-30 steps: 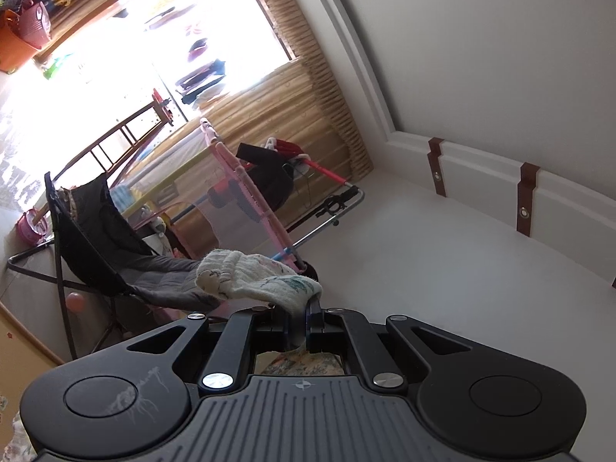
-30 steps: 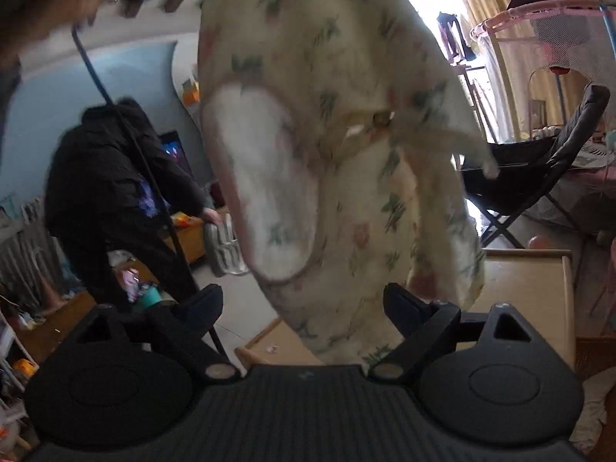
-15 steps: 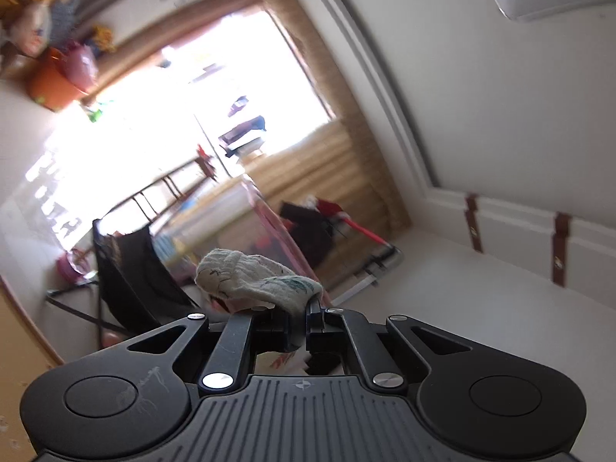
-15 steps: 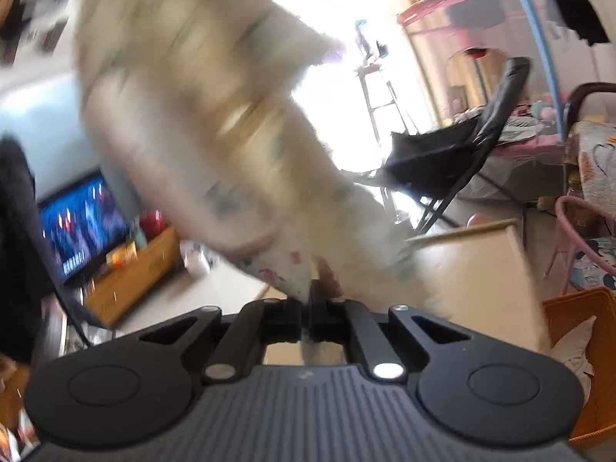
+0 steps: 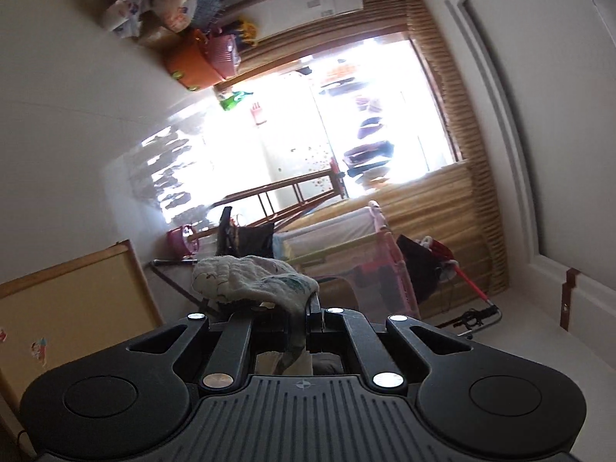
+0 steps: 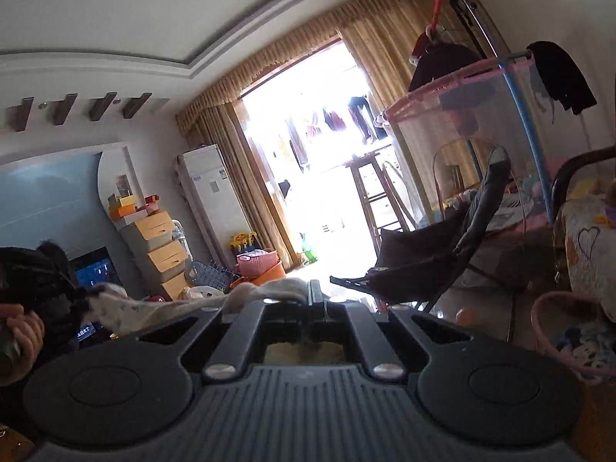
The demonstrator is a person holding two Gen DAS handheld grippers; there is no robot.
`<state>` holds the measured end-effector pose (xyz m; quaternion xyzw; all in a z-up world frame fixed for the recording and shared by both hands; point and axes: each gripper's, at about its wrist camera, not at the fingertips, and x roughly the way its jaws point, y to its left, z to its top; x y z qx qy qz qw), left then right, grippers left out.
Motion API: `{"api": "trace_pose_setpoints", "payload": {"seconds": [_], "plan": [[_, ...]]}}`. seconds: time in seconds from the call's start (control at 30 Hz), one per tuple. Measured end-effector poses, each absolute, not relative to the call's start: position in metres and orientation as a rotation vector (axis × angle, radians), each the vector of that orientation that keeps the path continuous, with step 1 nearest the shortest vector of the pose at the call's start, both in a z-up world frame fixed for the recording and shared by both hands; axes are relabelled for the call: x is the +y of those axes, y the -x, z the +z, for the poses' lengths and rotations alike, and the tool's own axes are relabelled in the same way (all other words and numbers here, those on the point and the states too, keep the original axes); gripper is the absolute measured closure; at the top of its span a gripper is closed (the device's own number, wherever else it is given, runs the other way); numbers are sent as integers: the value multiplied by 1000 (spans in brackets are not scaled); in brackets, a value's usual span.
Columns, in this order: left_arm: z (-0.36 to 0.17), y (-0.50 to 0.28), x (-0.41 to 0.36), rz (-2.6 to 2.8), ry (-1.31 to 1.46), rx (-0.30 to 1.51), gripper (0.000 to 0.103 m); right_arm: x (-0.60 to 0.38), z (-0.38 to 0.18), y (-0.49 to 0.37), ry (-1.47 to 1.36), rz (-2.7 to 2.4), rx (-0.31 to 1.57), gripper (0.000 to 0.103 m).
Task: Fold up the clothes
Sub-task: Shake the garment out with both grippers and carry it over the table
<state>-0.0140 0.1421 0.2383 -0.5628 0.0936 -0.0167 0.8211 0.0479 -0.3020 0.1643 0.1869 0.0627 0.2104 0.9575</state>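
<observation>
While both claws stayed clamped on the garment [image 5: 254, 281], left claw [image 5: 308, 308] and right claw [image 6: 315, 300] aloft, cloth stretched between them; judged best to keep tension even and lower it flat onto the worktop [image 5: 77, 300]. Most of garment hidden below claws; its outline unreadable.

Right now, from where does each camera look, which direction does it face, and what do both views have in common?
Left wrist: sits on the left gripper, rolled sideways, facing the bright window; its shut fingers pinch the pale printed garment.
Right wrist: sits on the right gripper, roughly level, facing the same window; its shut fingers pinch the garment, which stretches left toward a person's hand.
Shared: garment, window, curtains, black folding chair, pink mesh playpen.
</observation>
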Motion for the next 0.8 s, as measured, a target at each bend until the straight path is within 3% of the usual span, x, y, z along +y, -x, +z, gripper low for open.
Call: {"api": "trace_pose_setpoints", "payload": {"seconds": [0.23, 0.53, 0.8], "plan": [[200, -5, 155, 0, 1234, 260, 97, -280, 164, -59, -318, 438, 159, 100], [165, -104, 185, 49, 1241, 317, 97, -255, 116, -157, -210, 382, 309, 100], [170, -114, 209, 32, 1247, 305, 97, -229, 152, -160, -88, 412, 206, 100]]}}
